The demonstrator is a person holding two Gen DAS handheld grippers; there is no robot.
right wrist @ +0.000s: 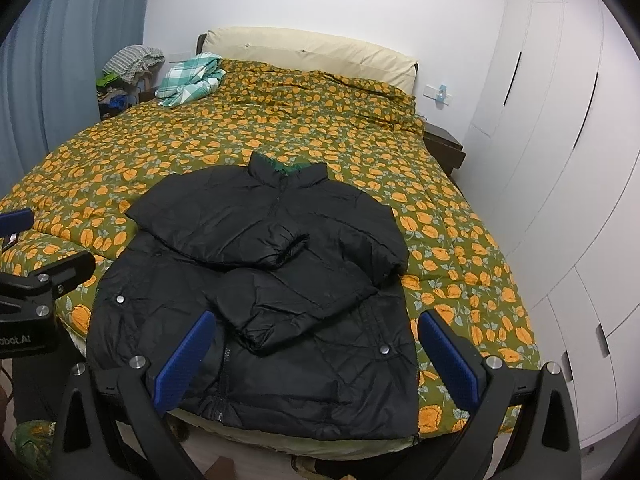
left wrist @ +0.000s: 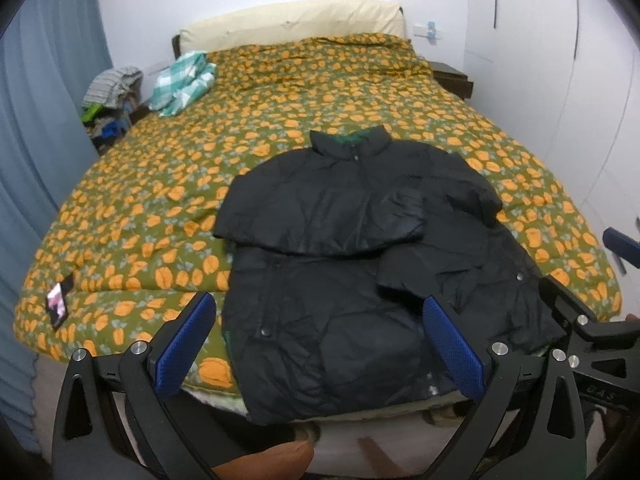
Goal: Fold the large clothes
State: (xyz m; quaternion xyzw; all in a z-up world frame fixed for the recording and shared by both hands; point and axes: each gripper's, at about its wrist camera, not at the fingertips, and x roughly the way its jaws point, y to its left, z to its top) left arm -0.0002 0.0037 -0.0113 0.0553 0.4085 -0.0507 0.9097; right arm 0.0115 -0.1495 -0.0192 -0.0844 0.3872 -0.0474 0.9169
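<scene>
One black jacket with two sleeves folded across its front lies on one floral quilt, left gripper and right gripper both spread wide, holding nothing.

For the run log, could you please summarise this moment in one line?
black jacket: flat on bed, both sleeves folded across front | left gripper: open, empty | right gripper: open, empty

We see a black puffer jacket with green lining at its collar, lying on an olive-green bedspread patterned with orange flowers. The gripper pads are blue on black frames. A teal-and-white plaid cloth lies near a cream headboard. The curtain is grey-blue, the wardrobe white.
</scene>
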